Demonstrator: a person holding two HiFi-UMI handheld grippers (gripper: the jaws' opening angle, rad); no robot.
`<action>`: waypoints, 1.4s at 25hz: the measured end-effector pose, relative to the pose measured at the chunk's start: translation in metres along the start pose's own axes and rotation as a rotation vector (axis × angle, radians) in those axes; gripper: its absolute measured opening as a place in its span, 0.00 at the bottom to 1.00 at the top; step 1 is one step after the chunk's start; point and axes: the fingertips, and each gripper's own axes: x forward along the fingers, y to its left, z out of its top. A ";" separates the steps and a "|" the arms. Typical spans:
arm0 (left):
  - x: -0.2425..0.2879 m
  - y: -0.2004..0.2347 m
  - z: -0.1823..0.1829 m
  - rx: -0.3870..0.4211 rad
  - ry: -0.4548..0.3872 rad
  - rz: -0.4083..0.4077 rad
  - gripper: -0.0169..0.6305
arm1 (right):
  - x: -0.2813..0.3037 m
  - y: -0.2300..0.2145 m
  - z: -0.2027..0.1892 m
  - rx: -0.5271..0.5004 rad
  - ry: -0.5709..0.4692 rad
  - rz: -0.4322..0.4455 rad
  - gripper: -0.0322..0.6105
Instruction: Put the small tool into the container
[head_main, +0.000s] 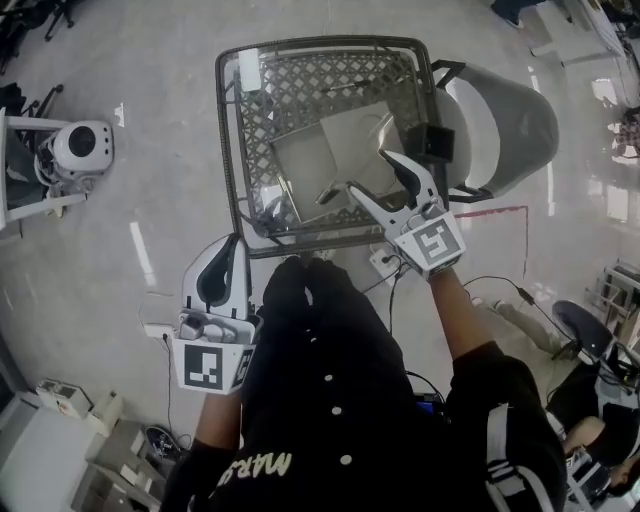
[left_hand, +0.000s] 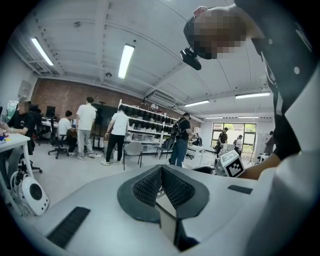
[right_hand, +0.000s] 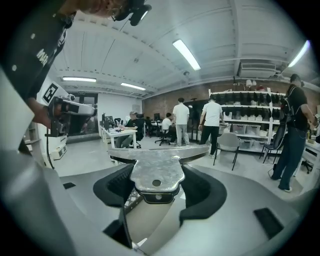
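Right gripper view shows the small metal tool (right_hand: 156, 169) pinched between the jaws of the right gripper (head_main: 372, 175). In the head view it hangs over the mesh container (head_main: 228, 140), toward its near right corner, above a cardboard sheet (head_main: 305, 165). The left gripper (left_hand: 161, 170), jaws pressed together on nothing, is just outside the container's near left corner.

Small tool (right_hand: 156, 167): I see flat metal clamped in the right gripper (right_hand: 157, 186). Its lower end is buried between the pads, and I can't tell its kind.
Container (head_main: 320, 44): the right gripper covers its near right corner in my head view.
Left gripper (left_hand: 161, 175): only a sliver of mesh shows behind the closed jaws, too small to name.
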 end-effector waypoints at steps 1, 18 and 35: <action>0.000 0.000 -0.005 -0.004 0.006 0.002 0.07 | 0.006 0.000 -0.010 -0.005 0.014 0.012 0.52; -0.007 0.009 -0.092 -0.106 0.109 0.099 0.07 | 0.093 0.052 -0.176 -0.248 0.349 0.364 0.52; -0.006 0.019 -0.149 -0.181 0.203 0.149 0.07 | 0.125 0.081 -0.273 -0.491 0.646 0.485 0.52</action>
